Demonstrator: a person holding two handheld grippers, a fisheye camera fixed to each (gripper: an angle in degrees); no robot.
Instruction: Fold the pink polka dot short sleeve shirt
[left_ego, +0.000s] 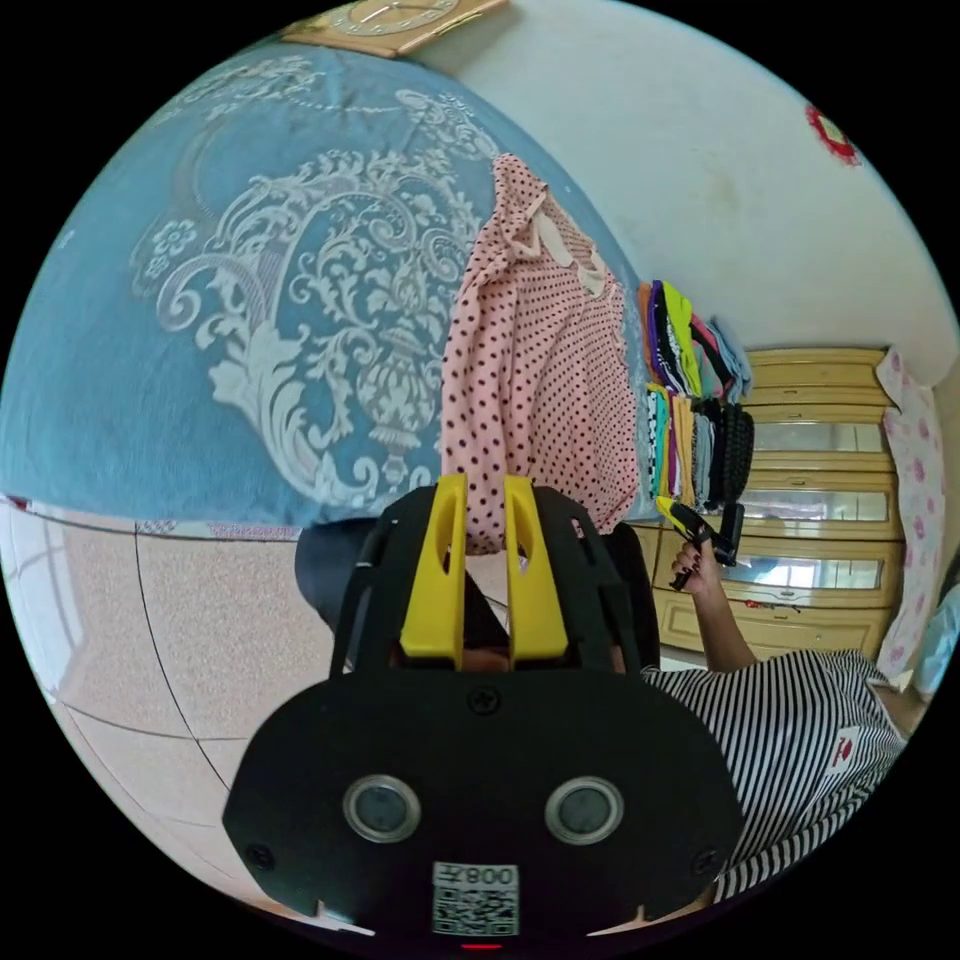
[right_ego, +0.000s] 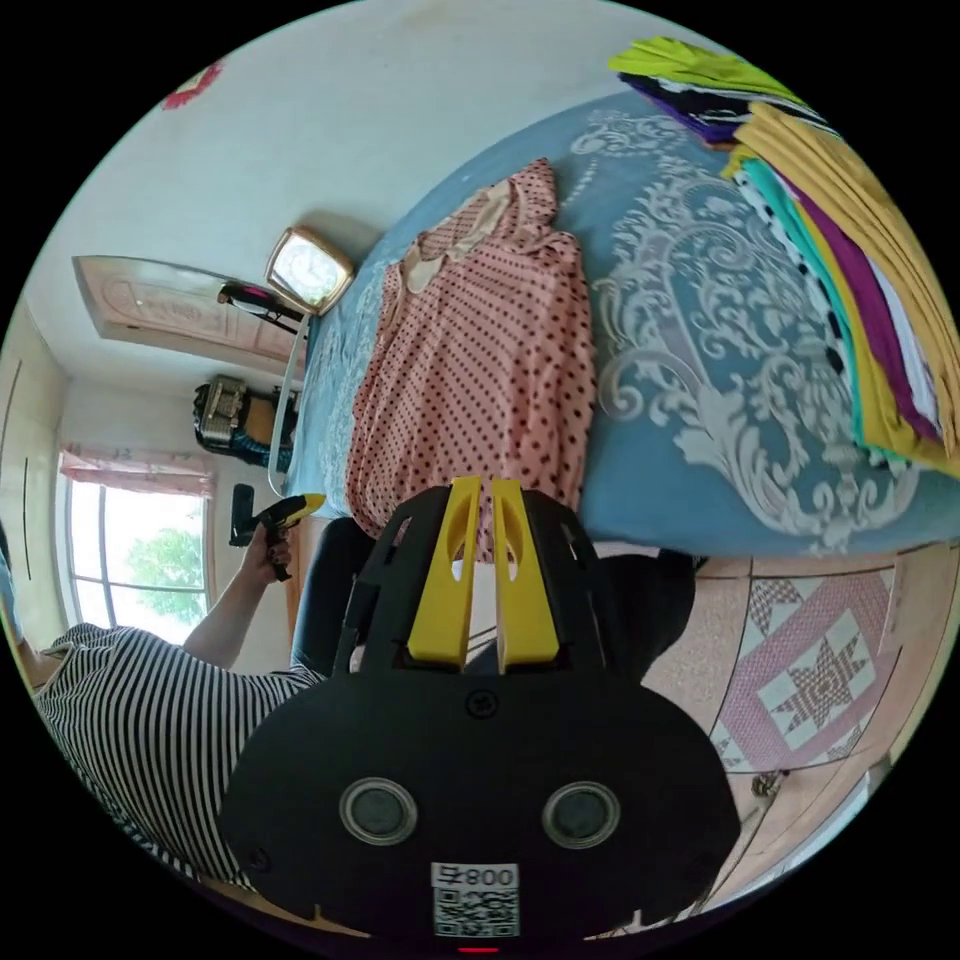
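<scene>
— Where is the shirt now?
— The pink polka dot shirt (right_ego: 480, 370) lies on the blue bed cover (left_ego: 200, 330). My left gripper (left_ego: 486, 500) clamps its hem; my right gripper (right_ego: 480, 500) looks nearly together, empty.
— The risk?
— One-sided pulling — I think the fold may skew.

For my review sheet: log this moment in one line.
pink polka dot shirt: flat on blue bedspread | left gripper: shut on shirt hem | right gripper: at hem, grip unclear
</scene>
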